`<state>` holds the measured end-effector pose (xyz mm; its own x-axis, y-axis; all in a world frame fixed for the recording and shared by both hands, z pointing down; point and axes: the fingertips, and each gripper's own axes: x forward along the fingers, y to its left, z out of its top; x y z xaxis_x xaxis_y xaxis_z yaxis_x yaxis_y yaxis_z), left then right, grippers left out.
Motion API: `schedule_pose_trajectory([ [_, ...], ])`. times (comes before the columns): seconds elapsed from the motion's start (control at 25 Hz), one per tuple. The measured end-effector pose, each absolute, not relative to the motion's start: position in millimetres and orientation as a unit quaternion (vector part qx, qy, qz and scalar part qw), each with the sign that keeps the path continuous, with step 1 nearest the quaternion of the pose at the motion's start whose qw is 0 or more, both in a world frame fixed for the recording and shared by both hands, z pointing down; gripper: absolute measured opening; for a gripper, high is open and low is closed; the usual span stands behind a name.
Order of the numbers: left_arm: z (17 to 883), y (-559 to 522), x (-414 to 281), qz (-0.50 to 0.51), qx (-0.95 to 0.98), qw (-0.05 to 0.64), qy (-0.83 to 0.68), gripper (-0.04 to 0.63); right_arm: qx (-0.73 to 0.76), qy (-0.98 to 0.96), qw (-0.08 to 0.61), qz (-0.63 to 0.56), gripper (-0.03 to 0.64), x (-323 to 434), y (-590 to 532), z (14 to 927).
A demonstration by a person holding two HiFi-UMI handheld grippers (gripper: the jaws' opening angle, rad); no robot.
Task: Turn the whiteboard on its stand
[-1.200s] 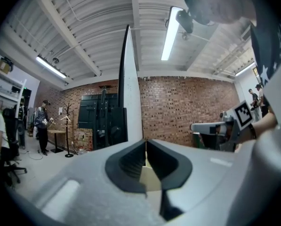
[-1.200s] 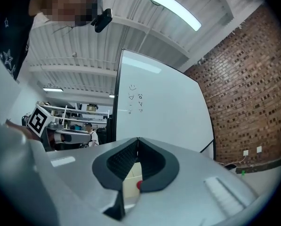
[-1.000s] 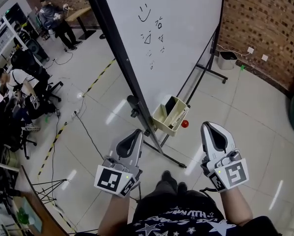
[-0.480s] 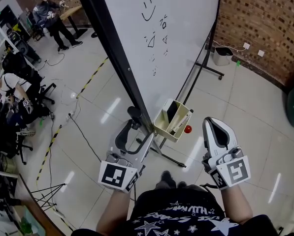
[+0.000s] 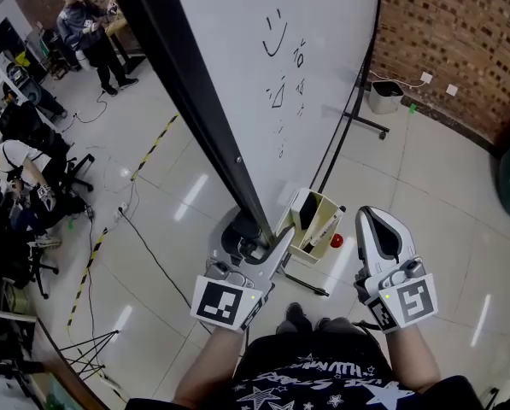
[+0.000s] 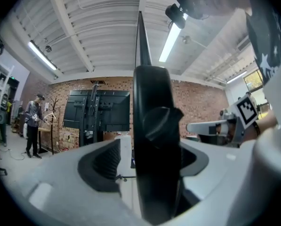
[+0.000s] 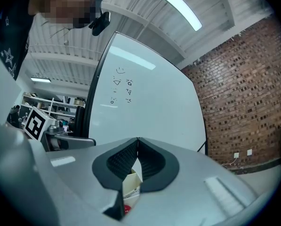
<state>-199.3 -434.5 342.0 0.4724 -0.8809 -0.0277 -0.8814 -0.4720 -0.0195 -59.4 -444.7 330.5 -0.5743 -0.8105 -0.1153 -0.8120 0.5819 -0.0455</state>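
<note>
The whiteboard point(image 5: 323, 58) stands tilted on its wheeled stand, with a few marks drawn near its top. Its black side frame point(image 5: 186, 101) runs down to a knob point(image 6: 161, 124) at the pivot. My left gripper point(image 5: 255, 244) has just been opening its jaws and is open, with the frame post point(image 6: 152, 173) and knob between them; the left pad stands apart from the post. My right gripper point(image 5: 376, 219) is shut on nothing, to the right of the beige tray point(image 5: 313, 225) at the board's lower edge. The board point(image 7: 149, 102) fills the right gripper view.
A red ball-like thing point(image 5: 337, 240) lies on the floor by the tray. The stand's foot point(image 5: 306, 280) runs past my feet. A grey bin point(image 5: 383, 96) sits by the brick wall point(image 5: 460, 49). People point(image 5: 79, 32) and chairs are at left, with cables and striped floor tape point(image 5: 152, 148).
My left gripper was shut a second ago; it has opened and moved forward around the board's black frame post. I have come closer to the board, and the right gripper has moved slightly forward.
</note>
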Motion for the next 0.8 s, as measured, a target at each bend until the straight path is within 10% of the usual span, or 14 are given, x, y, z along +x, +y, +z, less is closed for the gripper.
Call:
schedule_pose_trajectory([
  [0.4, 336.1, -446.9, -190.1, 0.022, -0.84, 0.031, 0.542, 0.309, -0.449, 0.892, 0.053, 0.002, 0.008, -41.3, -446.0, 335.3],
  [0.6, 332.6, -431.5, -214.1, 0.028, -0.847, 0.034, 0.53, 0.106, -0.449, 0.892, 0.048, 0.009, 0.008, -67.0, -433.5, 331.5],
  [0.8, 332.3, -430.9, -215.4, 0.023, -0.836, 0.023, 0.548, 0.081, -0.448, 0.892, 0.051, -0.001, 0.008, -62.3, -432.8, 332.9],
])
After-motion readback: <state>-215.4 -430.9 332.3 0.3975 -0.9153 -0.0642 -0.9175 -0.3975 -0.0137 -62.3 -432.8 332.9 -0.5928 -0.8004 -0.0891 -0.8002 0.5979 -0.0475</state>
